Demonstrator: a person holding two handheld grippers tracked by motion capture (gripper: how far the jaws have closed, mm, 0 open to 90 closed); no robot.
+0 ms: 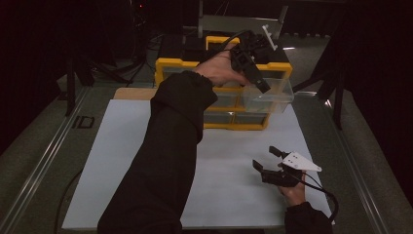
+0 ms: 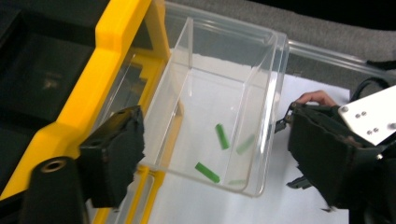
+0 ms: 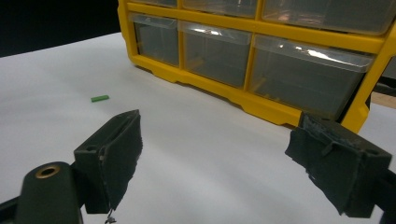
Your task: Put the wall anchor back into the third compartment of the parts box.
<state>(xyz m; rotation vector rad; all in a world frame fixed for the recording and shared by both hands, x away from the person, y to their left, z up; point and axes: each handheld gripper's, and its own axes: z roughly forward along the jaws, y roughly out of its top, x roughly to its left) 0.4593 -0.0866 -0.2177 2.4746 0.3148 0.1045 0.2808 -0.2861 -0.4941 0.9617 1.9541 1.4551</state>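
Drawer loading, partly done

Left gripper (image 2: 210, 154) is held over the pulled-out clear drawer (image 2: 261, 93), fingers apart and empty; two green pieces (image 2: 222, 136) lie inside. Right gripper (image 3: 215, 163) is open; one green piece (image 3: 100, 98) remains on the white surface (image 3: 196, 154) at 10 o'clock.

Colours we see on the worktop

We see a yellow cabinet (image 1: 168, 63), a clear drawer (image 2: 224, 93) with green pieces (image 2: 222, 136), a white sheet (image 1: 229, 165), and black jaws.
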